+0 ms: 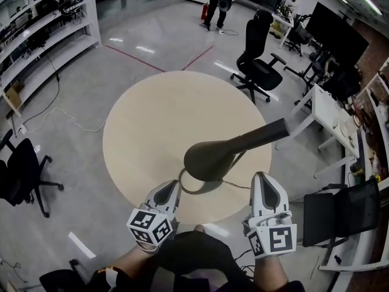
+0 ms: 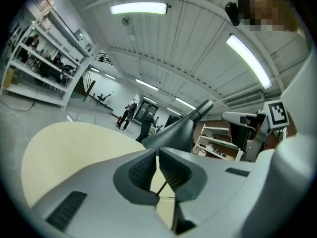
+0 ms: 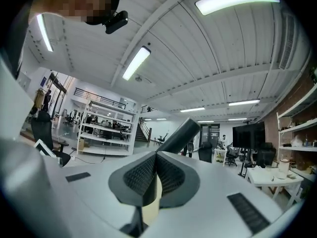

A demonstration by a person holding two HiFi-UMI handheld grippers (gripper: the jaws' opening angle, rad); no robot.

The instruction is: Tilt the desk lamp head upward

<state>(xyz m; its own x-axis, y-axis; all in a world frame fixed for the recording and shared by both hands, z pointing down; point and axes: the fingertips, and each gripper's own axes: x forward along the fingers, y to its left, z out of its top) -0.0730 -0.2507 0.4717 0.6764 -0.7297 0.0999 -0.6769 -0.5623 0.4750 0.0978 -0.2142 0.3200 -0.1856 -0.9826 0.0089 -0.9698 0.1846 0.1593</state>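
Note:
A dark olive desk lamp stands on the round table [image 1: 146, 120] near its front edge. Its head [image 1: 209, 158] is a wide cone, and the neck [image 1: 261, 134] runs up and right from it. The round base [image 1: 194, 184] sits under the head with a thin cord [image 1: 237, 184] leading right. My left gripper [image 1: 172, 190] is shut, empty, just left of the base. My right gripper [image 1: 265, 182] is shut, empty, to the right of the head. The lamp head [image 2: 171, 133] rises beyond the left gripper [image 2: 157, 155]. The lamp neck [image 3: 179, 133] shows past the right gripper [image 3: 155, 157].
Black office chairs stand around: one [image 1: 258, 56] beyond the table, one [image 1: 21, 169] at the left, one [image 1: 343, 212] at the right. White desks [image 1: 325, 111] line the right side and shelving [image 1: 42, 35] the left. A person [image 1: 216, 5] stands far off.

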